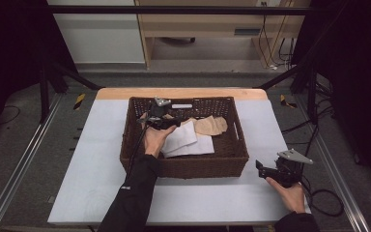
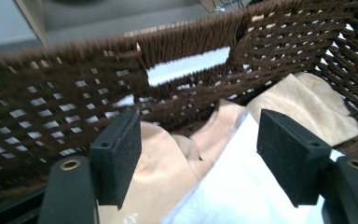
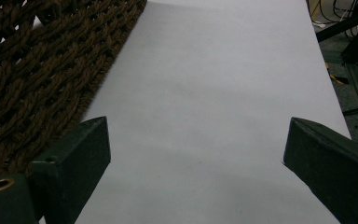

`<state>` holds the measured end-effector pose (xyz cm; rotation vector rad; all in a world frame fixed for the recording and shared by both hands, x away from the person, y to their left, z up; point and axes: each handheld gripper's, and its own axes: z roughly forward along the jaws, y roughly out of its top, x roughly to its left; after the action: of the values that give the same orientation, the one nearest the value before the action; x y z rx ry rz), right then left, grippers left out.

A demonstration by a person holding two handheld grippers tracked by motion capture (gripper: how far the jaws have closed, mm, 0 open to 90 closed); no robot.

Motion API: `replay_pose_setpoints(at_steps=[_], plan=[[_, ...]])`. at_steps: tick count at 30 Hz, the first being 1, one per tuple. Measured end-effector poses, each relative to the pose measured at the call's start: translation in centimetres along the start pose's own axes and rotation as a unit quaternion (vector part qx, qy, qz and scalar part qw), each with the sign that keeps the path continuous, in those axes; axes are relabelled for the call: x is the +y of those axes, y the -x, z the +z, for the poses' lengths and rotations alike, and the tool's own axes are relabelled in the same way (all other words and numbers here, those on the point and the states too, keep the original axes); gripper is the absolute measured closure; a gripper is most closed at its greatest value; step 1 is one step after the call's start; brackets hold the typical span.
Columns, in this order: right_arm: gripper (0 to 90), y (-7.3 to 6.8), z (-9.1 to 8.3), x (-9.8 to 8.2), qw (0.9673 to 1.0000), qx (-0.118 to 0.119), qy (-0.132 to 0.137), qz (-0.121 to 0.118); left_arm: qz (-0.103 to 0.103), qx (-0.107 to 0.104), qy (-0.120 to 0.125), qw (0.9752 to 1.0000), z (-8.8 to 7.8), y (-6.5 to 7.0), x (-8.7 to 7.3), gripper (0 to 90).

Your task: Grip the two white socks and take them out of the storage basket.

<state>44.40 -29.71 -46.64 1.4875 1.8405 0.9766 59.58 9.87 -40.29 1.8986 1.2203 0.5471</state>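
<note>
We see a brown woven basket point(image 1: 183, 166) on the white table point(image 1: 101, 193). Inside it lie a white cloth point(image 1: 186, 140) and a tan cloth point(image 1: 211, 125), touching each other. The left gripper point(image 1: 160, 116) is down inside the basket, over the cloths, near the back wall. Its jaws are wide apart and grab nothing (the cloths lie under and between them). The right gripper point(image 1: 265, 170) rests on the table just beside the basket, with its jaws wide apart and nothing in them.
</note>
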Motion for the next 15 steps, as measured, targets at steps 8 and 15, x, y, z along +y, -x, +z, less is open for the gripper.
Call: replay_pose_setpoints(at_steps=[8, 15], plan=[[7.4, 0.0, 0.0, 0.0, 1.0, 0.001, -0.002, 0.001, 0.007, 0.007, -0.032, 0.9994, 0.8, 0.0, -0.6, 30.3], [7.4, 0.0, 0.0, 0.0, 1.0, 0.002, -0.004, 0.0, 0.024, 0.011, -0.062, 0.9977, 1.5, 0.0, -1.3, 33.1]])
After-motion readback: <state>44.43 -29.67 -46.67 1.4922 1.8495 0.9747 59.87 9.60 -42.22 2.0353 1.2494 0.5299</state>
